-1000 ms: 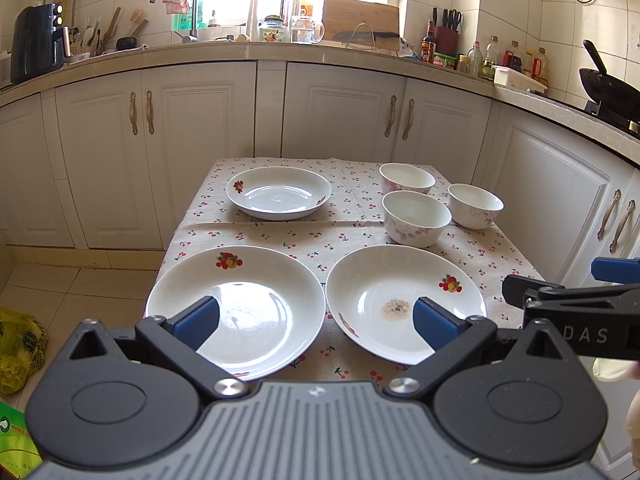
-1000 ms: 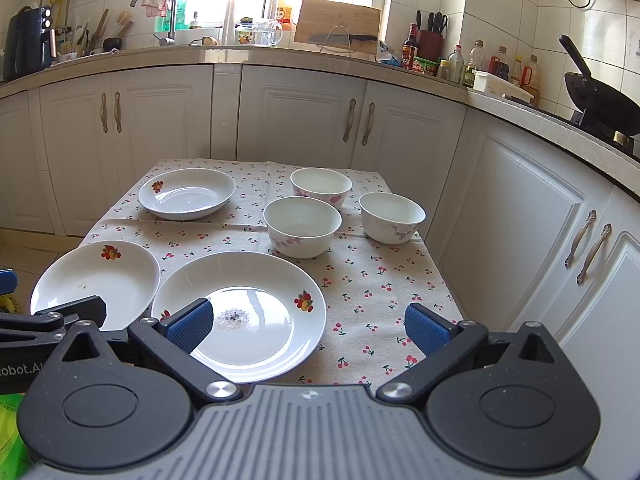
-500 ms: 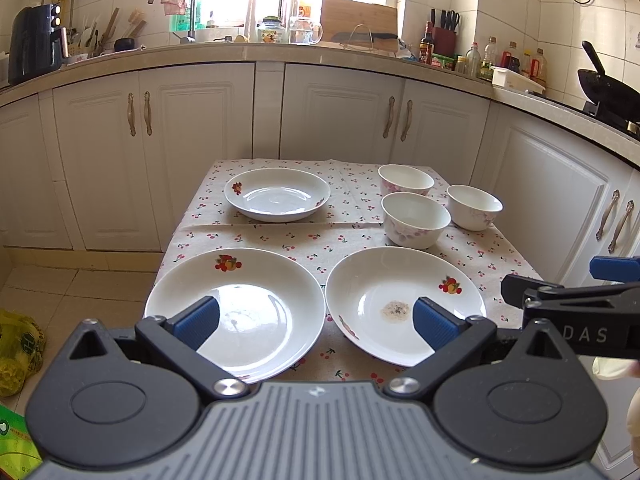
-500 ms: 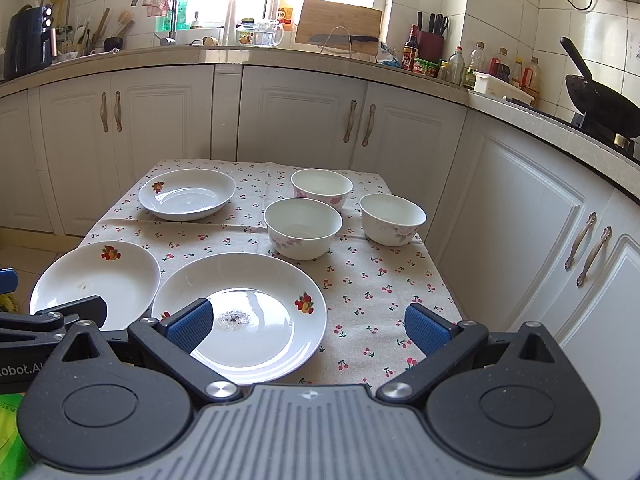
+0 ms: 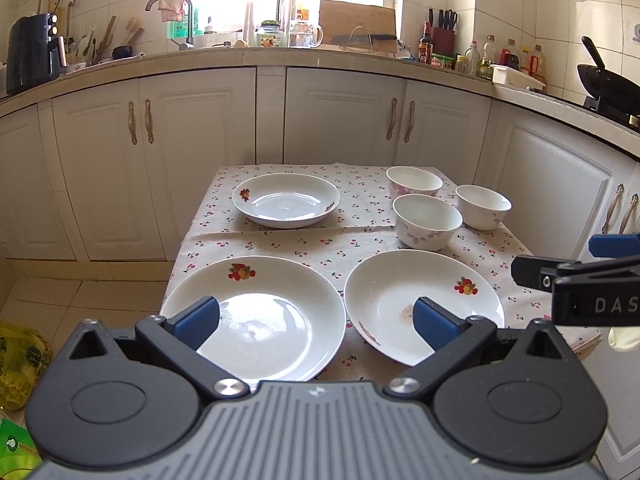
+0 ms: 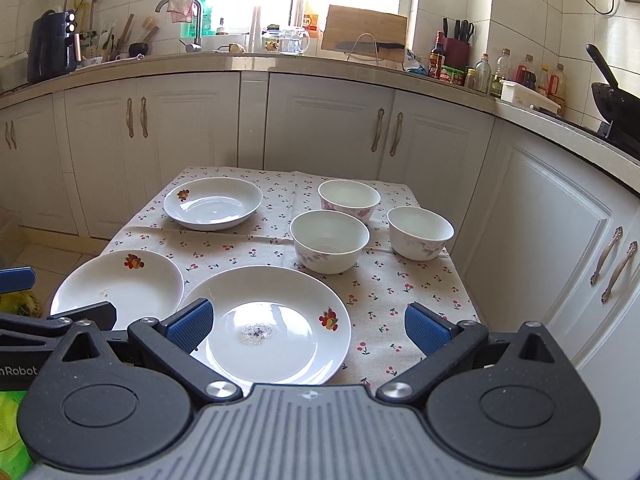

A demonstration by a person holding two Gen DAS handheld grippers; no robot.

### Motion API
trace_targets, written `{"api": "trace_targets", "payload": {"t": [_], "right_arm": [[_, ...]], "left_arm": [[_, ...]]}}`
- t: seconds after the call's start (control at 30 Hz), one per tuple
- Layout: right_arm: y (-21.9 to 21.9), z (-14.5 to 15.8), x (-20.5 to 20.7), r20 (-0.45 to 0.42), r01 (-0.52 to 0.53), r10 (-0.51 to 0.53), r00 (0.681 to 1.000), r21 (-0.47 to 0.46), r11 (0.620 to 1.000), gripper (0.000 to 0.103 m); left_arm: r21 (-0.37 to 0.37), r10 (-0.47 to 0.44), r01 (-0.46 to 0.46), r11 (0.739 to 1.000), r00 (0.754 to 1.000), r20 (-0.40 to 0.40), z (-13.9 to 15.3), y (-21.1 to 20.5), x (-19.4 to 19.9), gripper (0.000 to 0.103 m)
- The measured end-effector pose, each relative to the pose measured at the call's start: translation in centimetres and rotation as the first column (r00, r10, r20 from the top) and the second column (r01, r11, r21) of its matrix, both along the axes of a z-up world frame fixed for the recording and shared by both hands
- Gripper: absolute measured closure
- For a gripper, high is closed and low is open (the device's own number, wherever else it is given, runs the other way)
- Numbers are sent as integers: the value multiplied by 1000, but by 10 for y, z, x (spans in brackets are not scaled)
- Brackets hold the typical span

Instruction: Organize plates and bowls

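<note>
Three white plates with fruit prints lie on a small table under a cherry-print cloth (image 5: 360,236): a near-left plate (image 5: 276,300), a near-right plate (image 5: 400,284) with a crumb patch, and a far plate (image 5: 286,200). Three white bowls with pink flowers stand at the far right: the front bowl (image 5: 426,220), the back bowl (image 5: 414,182) and the right bowl (image 5: 482,206). My left gripper (image 5: 316,320) hangs open at the near edge, above both near plates. Beside it my right gripper (image 6: 306,326) is open over the crumbed plate (image 6: 276,320). Neither holds anything.
White cabinets (image 5: 192,152) wrap behind and to the right of the table, close to its right edge. The counter above holds a sink tap, jars, a cutting board, bottles and a black wok (image 5: 608,84). A yellow-green bag (image 5: 20,364) lies on the tiled floor at the left.
Both grippers have crept slightly forward towards the table; the dishes sit a little larger in view. Nothing was grasped or moved.
</note>
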State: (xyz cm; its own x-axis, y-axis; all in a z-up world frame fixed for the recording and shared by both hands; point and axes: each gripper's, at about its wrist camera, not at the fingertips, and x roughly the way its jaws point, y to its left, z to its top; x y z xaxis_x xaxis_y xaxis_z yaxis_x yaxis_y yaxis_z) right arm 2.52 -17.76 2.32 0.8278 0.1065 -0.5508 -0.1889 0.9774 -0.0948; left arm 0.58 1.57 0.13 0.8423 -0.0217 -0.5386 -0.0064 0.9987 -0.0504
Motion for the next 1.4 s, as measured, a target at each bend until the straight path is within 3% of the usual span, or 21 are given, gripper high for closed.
{"api": "trace_targets", "payload": {"t": [0.4,0.73,0.97,1.4], "right_arm": [[3,7,28,18,-83,83,996,11,996,0],[15,-6,57,-42,-240,248,968,145,960,0],[38,-14,68,-72,-263,268,961,78,962,0],[66,-31,95,-154,-319,326,933,71,945,0]], "left_arm": [[62,-48,48,997,999,-10,-16,25,3,1],[11,-106,107,994,992,-68,-48,59,1,1],[6,-114,116,993,984,-138,-78,77,9,1],[5,-178,183,983,963,-202,-107,86,35,1]]}}
